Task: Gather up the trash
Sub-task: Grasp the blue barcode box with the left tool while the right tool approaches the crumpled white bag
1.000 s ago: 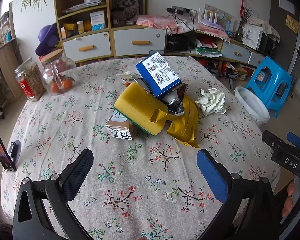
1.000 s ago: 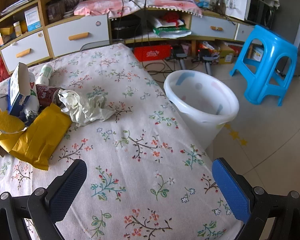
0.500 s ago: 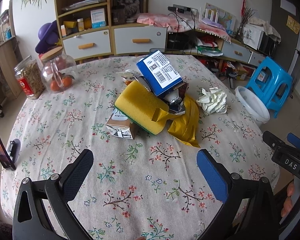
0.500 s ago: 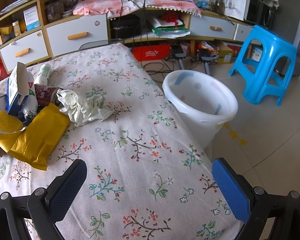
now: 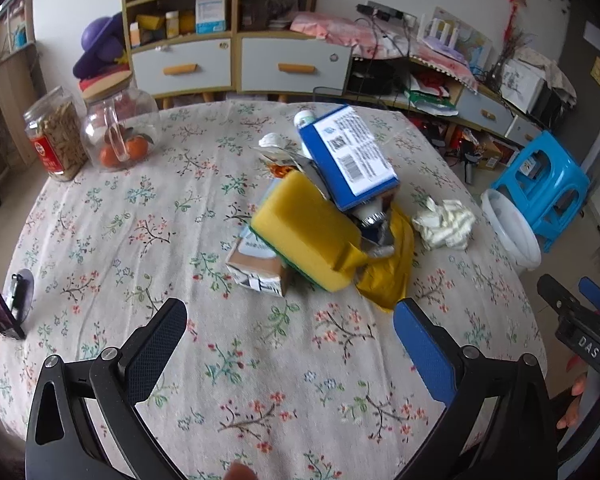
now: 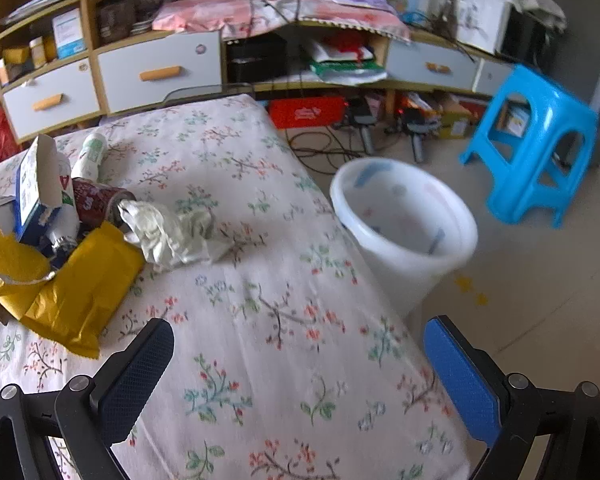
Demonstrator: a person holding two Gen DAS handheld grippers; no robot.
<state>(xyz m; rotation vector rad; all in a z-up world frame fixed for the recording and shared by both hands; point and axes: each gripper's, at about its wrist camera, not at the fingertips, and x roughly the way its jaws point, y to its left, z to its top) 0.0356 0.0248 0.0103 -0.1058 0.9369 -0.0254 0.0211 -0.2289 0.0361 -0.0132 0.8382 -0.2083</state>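
Both tongs have edged closer to the trash heap since a second ago, and each hangs spread wide and empty: left tongs (image 5: 290,332) over bare cloth, right tongs (image 6: 300,356) near the table (image 6: 260,344) edge. Just beyond, the yellow envelope (image 6: 80,284) and sponge (image 5: 304,228) prop a tilted blue box (image 5: 348,156); pulling either could likely topple it. Crumpled paper (image 6: 172,232) lies apart, with open cloth between it and the white bin (image 6: 404,216) on the floor below the rim.
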